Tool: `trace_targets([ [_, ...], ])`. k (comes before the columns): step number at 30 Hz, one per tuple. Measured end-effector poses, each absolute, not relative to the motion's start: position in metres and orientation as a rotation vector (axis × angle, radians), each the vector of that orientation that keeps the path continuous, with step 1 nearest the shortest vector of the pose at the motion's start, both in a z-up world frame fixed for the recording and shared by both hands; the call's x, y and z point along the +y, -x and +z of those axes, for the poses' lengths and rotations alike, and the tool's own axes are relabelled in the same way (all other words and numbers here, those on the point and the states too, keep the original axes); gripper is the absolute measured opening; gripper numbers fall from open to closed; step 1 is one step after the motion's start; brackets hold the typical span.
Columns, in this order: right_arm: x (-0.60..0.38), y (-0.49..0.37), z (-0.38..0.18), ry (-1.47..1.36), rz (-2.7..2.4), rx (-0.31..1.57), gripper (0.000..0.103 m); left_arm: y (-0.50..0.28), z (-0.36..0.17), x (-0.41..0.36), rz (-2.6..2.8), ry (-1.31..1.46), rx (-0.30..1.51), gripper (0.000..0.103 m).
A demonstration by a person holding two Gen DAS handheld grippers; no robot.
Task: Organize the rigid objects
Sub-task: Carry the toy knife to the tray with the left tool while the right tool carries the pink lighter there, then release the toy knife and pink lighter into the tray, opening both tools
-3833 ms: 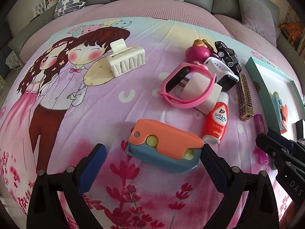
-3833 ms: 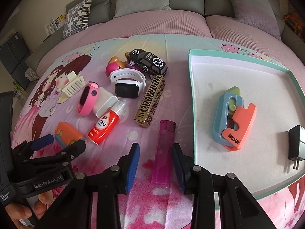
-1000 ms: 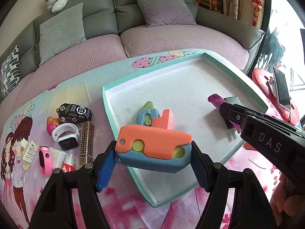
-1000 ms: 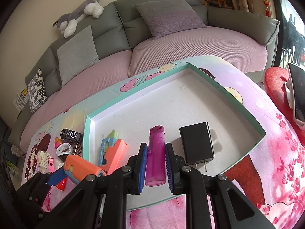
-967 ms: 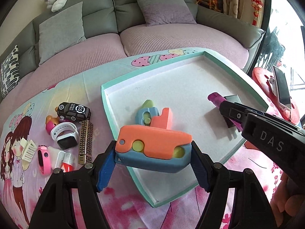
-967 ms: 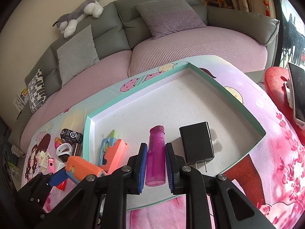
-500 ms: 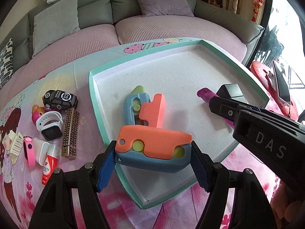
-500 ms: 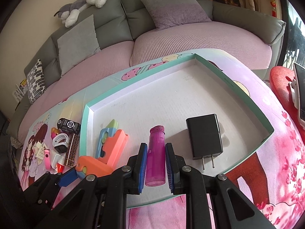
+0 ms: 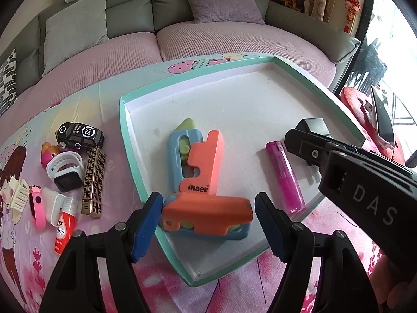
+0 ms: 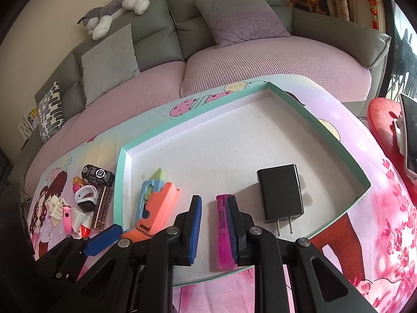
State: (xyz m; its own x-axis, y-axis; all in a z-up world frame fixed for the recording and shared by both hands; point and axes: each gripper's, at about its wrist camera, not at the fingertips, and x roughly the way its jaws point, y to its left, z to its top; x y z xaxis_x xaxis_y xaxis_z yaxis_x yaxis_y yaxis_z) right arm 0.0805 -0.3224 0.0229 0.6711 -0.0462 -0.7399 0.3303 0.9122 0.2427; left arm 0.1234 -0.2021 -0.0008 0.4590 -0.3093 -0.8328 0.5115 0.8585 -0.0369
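Here the orange toy (image 9: 208, 215) lies crosswise in the tray (image 9: 125, 140).

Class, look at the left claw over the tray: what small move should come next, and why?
Probably lift the left claw clear: the orange-and-blue toy lies in the tray, with a gap at one pad, so it looks released.

A curved grey leather sofa (image 10: 161, 23) with pink ribbed seat covers fills the background against a cream wall (image 10: 52, 7). A grey-and-white plush dog (image 10: 114, 5) lies on its backrest. Daylight enters from a window (image 9: 391, 60) at the sofa's right end.
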Motion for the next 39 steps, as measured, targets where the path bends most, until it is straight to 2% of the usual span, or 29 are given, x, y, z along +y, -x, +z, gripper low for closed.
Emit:
trace_targets([
  [4, -0.324, -0.078, 0.027, -0.378, -0.230, 0.793, 0.021, -0.122, 0.007, -0.201, -0.530, -0.210, 0.953, 0.080],
  [17, -0.329, -0.075, 0.030, -0.399, -0.249, 0.766, 0.021, -0.136, 0.017, -0.170, -0.430, -0.136, 0.934, 0.081],
  [26, -0.322, -0.082, 0.024, -0.381, -0.247, 0.796, 0.021, -0.160, 0.018, -0.108, -0.221, -0.015, 0.921, 0.081],
  [27, -0.319, -0.084, 0.023, -0.372, -0.242, 0.800, 0.027, -0.162, 0.017, -0.101, -0.197, 0.002, 0.922, 0.081],
  [28, -0.315, -0.086, 0.022, -0.360, -0.239, 0.804, 0.033, -0.165, 0.016, -0.094, -0.174, 0.018, 0.925, 0.089],
  [29, -0.311, -0.088, 0.022, -0.348, -0.238, 0.807, 0.047, -0.166, 0.015, -0.087, -0.153, 0.032, 0.929, 0.098],
  [30, -0.308, -0.089, 0.021, -0.337, -0.236, 0.809, 0.057, -0.166, 0.013, -0.080, -0.133, 0.046, 0.930, 0.098],
  [32, -0.303, -0.090, 0.021, -0.325, -0.219, 0.809, 0.058, -0.168, 0.011, -0.068, -0.094, 0.070, 0.935, 0.098],
  [35, -0.297, -0.093, 0.019, -0.314, -0.203, 0.811, 0.069, -0.168, 0.011, -0.054, -0.053, 0.109, 0.925, 0.098],
  [37, -0.293, -0.095, 0.018, -0.303, -0.194, 0.814, 0.072, -0.167, 0.012, -0.047, -0.040, 0.128, 0.913, 0.098],
  [39, -0.290, -0.096, 0.018, -0.292, -0.193, 0.814, 0.086, -0.168, 0.013, -0.044, -0.029, 0.134, 0.902, 0.098],
])
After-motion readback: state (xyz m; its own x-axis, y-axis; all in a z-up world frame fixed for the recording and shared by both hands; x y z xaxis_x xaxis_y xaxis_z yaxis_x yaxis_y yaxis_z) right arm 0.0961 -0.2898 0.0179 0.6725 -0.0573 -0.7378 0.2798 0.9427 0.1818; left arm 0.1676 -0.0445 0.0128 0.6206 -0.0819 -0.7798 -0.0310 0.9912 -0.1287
